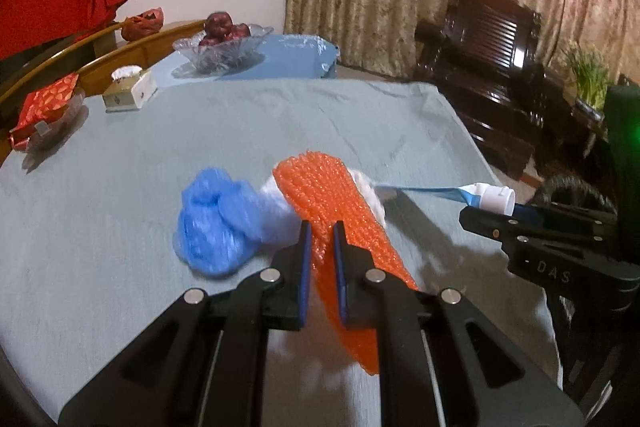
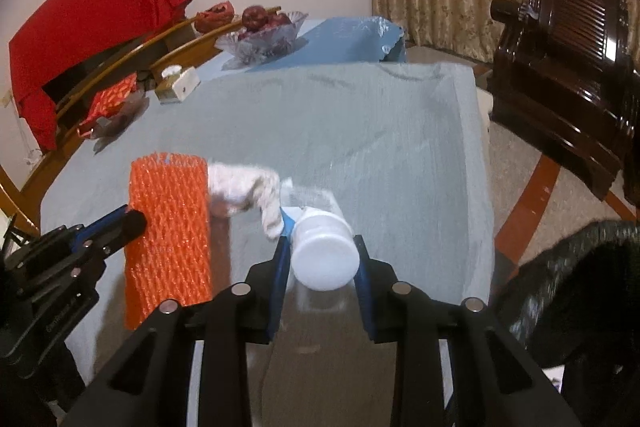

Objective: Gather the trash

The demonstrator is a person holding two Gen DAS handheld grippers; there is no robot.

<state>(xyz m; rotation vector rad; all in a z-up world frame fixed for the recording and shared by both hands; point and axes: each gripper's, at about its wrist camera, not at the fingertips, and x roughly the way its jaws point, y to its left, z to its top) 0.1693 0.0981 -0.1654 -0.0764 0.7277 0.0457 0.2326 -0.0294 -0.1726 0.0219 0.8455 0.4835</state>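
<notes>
My left gripper (image 1: 322, 227) is shut on an orange foam net sleeve (image 1: 320, 199), which hangs lifted above the grey-blue tablecloth (image 1: 120, 195). The same orange net (image 2: 170, 227) shows at the left of the right wrist view, held by the left gripper (image 2: 134, 219). My right gripper (image 2: 320, 239) is shut on the white cap of a squeezed toothpaste tube (image 2: 324, 259); the tube (image 1: 488, 197) and right gripper (image 1: 496, 219) also appear at the right of the left wrist view. A crumpled blue plastic bag (image 1: 216, 223) and a crumpled white tissue (image 2: 248, 191) lie on the cloth.
At the table's far left stand a glass bowl of red fruit (image 1: 220, 43), a tissue box (image 1: 128, 91) and a red packet (image 1: 44, 107). A blue mat (image 2: 352, 39) lies at the far edge. A dark wooden armchair (image 2: 568, 67) stands to the right.
</notes>
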